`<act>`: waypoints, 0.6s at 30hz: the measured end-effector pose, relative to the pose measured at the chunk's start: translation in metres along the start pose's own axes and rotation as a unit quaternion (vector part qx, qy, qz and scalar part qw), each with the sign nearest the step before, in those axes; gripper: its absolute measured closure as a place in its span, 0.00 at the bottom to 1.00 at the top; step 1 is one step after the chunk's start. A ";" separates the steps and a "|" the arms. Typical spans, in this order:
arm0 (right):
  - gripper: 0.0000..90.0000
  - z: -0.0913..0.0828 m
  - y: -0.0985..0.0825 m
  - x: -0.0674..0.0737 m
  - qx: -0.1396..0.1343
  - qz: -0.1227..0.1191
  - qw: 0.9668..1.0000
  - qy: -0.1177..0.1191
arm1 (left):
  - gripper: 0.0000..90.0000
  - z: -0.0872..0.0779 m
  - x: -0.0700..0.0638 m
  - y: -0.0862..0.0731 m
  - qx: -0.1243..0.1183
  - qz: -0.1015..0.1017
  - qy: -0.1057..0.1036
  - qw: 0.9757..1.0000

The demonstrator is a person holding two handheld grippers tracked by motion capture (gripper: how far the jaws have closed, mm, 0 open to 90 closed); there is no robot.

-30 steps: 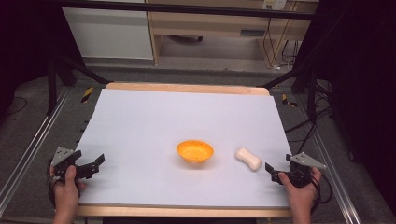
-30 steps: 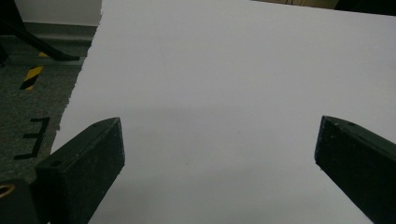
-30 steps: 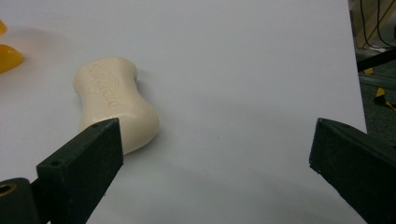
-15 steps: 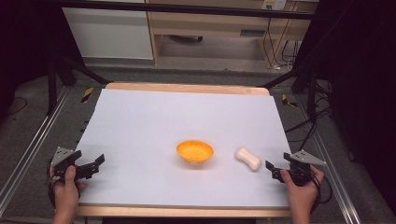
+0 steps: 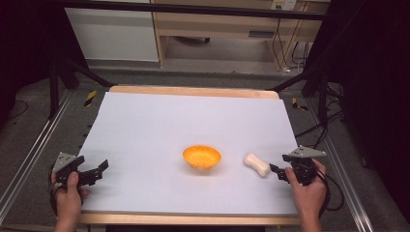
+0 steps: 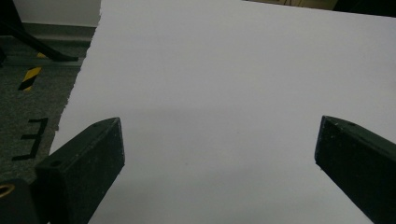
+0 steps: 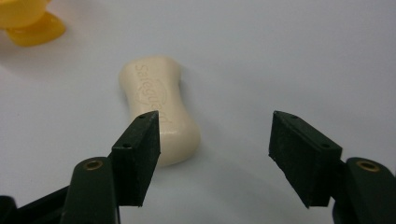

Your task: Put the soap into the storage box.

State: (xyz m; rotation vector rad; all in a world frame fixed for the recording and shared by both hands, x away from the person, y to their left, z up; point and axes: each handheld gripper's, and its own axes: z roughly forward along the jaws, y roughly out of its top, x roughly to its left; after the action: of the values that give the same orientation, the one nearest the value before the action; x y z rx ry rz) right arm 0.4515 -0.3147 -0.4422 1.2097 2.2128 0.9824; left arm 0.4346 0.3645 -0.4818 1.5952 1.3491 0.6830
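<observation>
I have the right hand-held gripper [image 7: 212,156] spread wide with the soap bar [image 7: 159,112] just ahead, off its left jaw — lined up, I judge, for a grab — while the left hand-held gripper [image 6: 219,168], gaping over bare desk [image 5: 145,125], waits clear of the orange bowl [image 5: 201,156].

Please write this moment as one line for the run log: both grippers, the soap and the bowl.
left gripper: open, over bare sheet | right gripper: open, beside soap bar, not touching | yellow bowl: mid-table, left of soap | nothing held

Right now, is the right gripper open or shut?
Open: the right gripper has jaws spread wide, with the soap bar untouched beyond its left jaw.
</observation>
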 end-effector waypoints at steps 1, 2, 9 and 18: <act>0.35 0.001 0.002 0.003 0.013 -0.002 1.000 0.001 | 0.01 0.000 0.000 0.000 0.000 0.002 0.001 1.000; 0.35 0.001 0.002 0.003 0.013 -0.002 1.000 0.001 | 0.01 0.000 0.000 0.000 0.000 0.002 0.001 1.000; 0.29 0.015 0.021 0.008 0.085 -0.043 0.995 0.000 | 0.01 0.000 -0.001 0.000 0.001 0.003 0.002 1.000; 0.27 0.022 0.035 0.008 0.114 -0.053 0.992 0.020 | 0.01 0.000 0.000 0.000 0.001 0.002 0.000 1.000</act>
State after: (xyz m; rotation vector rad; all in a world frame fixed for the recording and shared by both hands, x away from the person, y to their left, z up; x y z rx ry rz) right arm 0.4808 -0.2863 -0.4304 1.1615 2.4477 0.7334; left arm 0.4345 0.3640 -0.4817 1.6001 1.3486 0.6839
